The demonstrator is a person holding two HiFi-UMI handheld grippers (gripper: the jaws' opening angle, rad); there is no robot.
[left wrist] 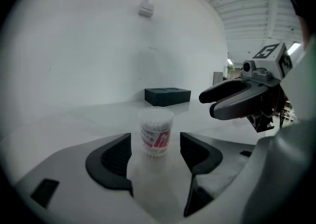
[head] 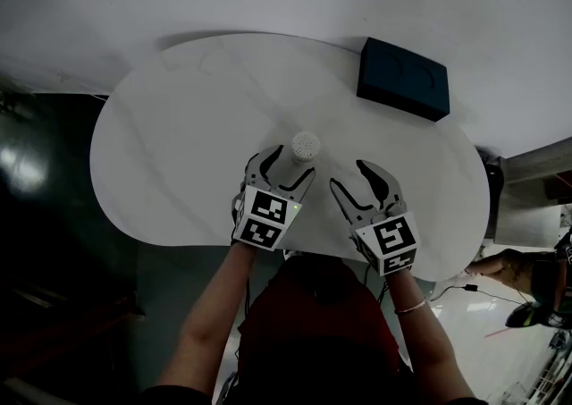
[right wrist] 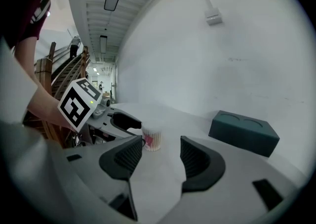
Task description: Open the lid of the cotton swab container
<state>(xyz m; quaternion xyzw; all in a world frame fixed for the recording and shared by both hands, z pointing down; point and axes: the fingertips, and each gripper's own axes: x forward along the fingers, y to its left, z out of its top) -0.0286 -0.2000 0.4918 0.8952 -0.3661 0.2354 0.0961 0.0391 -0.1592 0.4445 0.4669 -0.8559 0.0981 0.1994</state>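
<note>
Currently left gripper (head: pixel 288 166) jaws wide, cotton swab container (left wrist: pixel 156 132) upright on table (head: pixel 179 126) just ahead of gap, untouched. Right gripper (head: pixel 349 175) jaws wide, empty, alongside.

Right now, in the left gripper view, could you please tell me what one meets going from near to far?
left gripper → cotton swab container → dark box → white wall

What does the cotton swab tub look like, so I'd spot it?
On the white oval table, look just ahead of the left gripper. The cotton swab container is a small clear tub with a red label, unlike the dark box behind.
</note>
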